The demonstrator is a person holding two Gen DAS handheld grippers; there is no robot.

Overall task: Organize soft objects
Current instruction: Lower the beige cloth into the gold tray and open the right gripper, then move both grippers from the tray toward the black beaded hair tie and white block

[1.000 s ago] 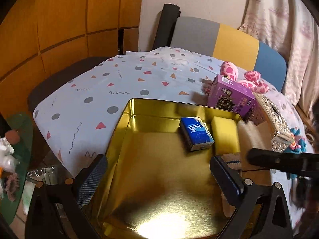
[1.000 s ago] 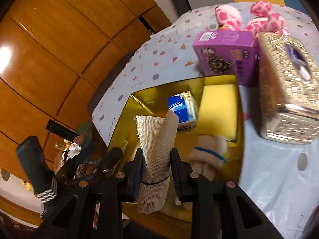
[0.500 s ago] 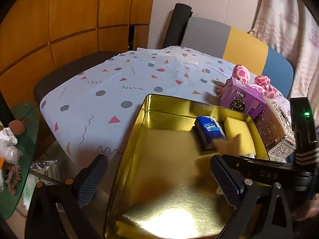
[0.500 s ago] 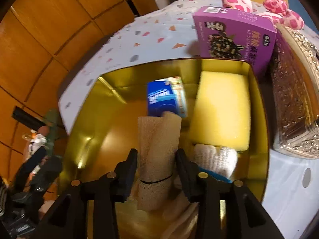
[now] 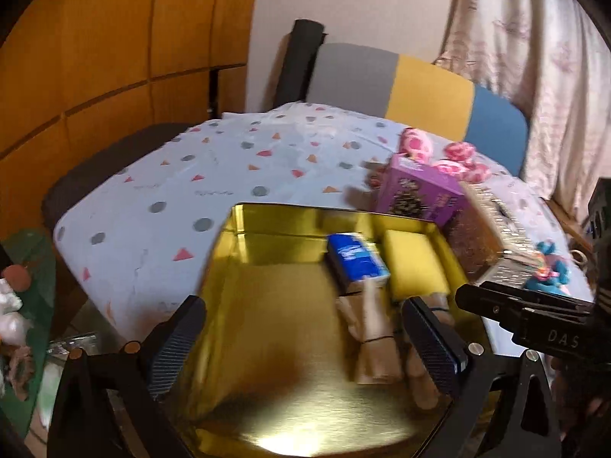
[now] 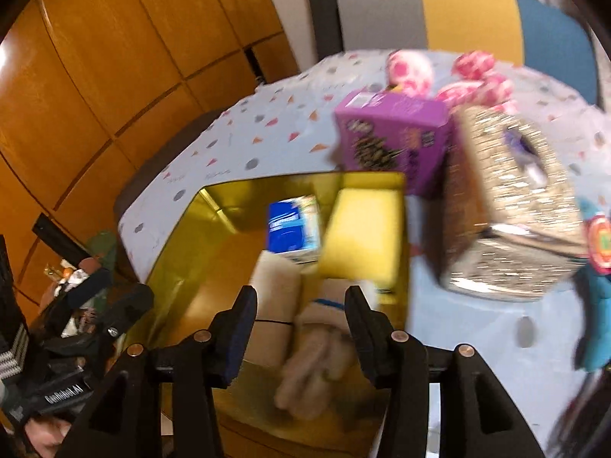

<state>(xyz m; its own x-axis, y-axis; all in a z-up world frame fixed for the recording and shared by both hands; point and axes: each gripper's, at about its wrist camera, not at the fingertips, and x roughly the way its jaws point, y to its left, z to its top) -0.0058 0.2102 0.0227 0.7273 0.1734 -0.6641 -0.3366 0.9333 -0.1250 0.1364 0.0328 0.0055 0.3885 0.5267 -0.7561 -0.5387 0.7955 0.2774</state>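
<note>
A gold tin tray [image 5: 244, 294] [image 6: 214, 225] sits at the table's near edge. Inside lie a blue tissue pack [image 5: 357, 261] [image 6: 292, 229], a yellow sponge [image 5: 414, 269] [image 6: 362, 238], a beige rolled bandage [image 5: 372, 334] [image 6: 273, 305] and a beige glove with a blue band [image 6: 317, 343]. My right gripper [image 6: 301, 320] is open above the bandage and glove, holding nothing. My left gripper [image 5: 305, 339] is open and empty over the tray's near part.
A purple box [image 5: 420, 194] [image 6: 393, 137], a glittery tissue box [image 5: 492, 240] [image 6: 511, 206], a pink spotted plush [image 5: 439, 152] [image 6: 439, 72] and a blue toy [image 5: 550, 271] lie right of the tray. A colour-block chair [image 5: 416, 87] stands behind the table. Clutter lies on a low green table at the left [image 5: 15, 305].
My right gripper lowered the rolled bandage into the tray, opened and let it go. The bandage now lies beside the glove. My left gripper stayed open over the tray.
</note>
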